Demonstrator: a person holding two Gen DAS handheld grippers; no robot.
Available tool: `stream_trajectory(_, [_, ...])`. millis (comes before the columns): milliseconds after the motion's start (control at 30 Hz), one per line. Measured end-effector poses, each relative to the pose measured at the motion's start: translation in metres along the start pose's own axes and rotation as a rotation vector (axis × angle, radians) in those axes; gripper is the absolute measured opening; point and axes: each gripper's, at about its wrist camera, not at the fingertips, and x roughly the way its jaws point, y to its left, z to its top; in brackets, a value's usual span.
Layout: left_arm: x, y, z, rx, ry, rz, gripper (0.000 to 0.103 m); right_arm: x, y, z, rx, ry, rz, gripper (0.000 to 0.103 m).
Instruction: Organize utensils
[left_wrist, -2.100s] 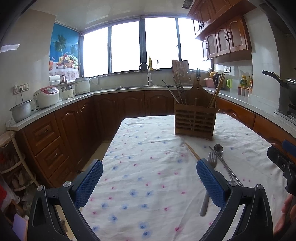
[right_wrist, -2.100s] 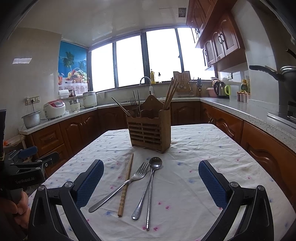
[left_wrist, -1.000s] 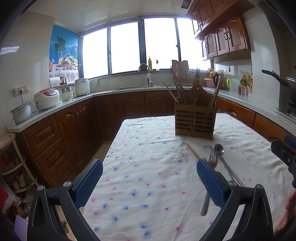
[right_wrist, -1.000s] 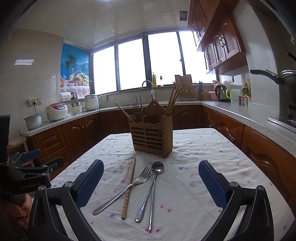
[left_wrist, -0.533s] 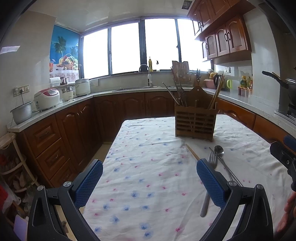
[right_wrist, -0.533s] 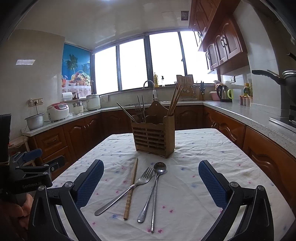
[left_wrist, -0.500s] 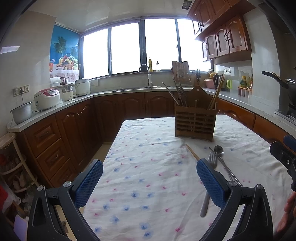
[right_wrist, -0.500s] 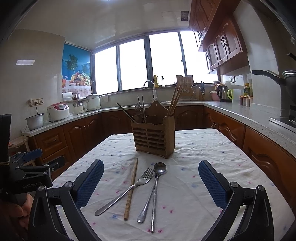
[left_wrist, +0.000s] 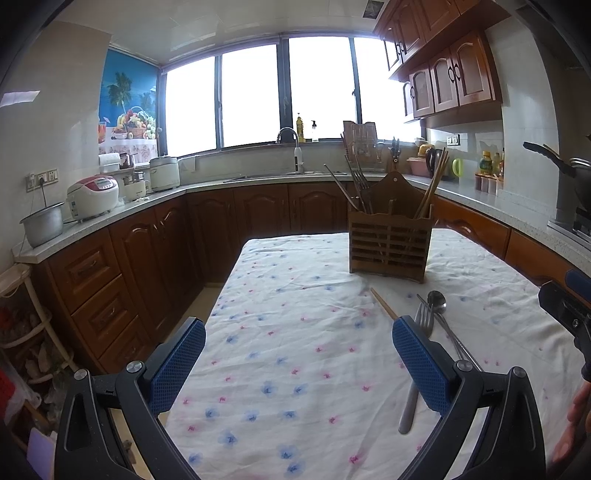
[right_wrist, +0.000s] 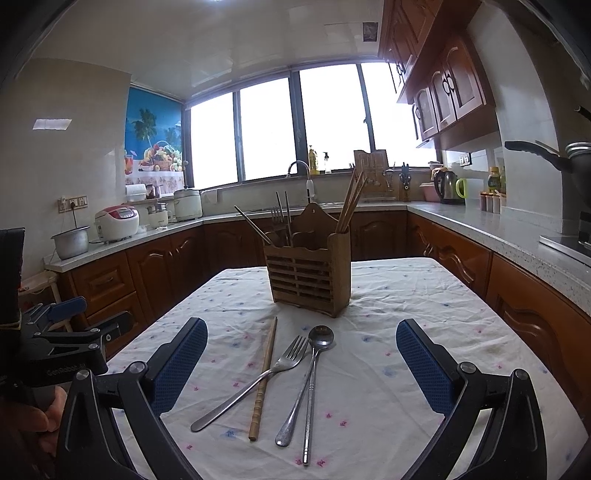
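A wooden utensil holder (right_wrist: 308, 278) stands on the floral tablecloth (right_wrist: 388, 354) with forks and chopsticks in it; it also shows in the left wrist view (left_wrist: 389, 243). In front of it lie a wooden chopstick (right_wrist: 263, 380), a metal fork (right_wrist: 255, 382), a spoon (right_wrist: 304, 382) and a thin metal chopstick (right_wrist: 309, 406). My right gripper (right_wrist: 301, 362) is open and empty, held above these utensils. My left gripper (left_wrist: 299, 360) is open and empty over bare cloth to their left; the fork (left_wrist: 415, 365) lies behind its right finger (left_wrist: 419, 363).
Wooden cabinets and a grey counter (left_wrist: 110, 216) ring the table, with a rice cooker (left_wrist: 92, 197) and pot at left, a sink tap (left_wrist: 291, 142) at the back and a pan (right_wrist: 554, 157) at right. The table's left edge (left_wrist: 225, 291) drops to the floor.
The right gripper's view has tilted up and drawn slightly closer to the holder. The left gripper has hardly moved. Both stay open.
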Motion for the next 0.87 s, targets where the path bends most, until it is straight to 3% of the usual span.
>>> stream_trajectory(867, [0.011,-0.009,0.004,-0.001,0.024,-0.009,0.102,0.012,-0.006,-0.002,0.011,0.034,-0.004,0.103])
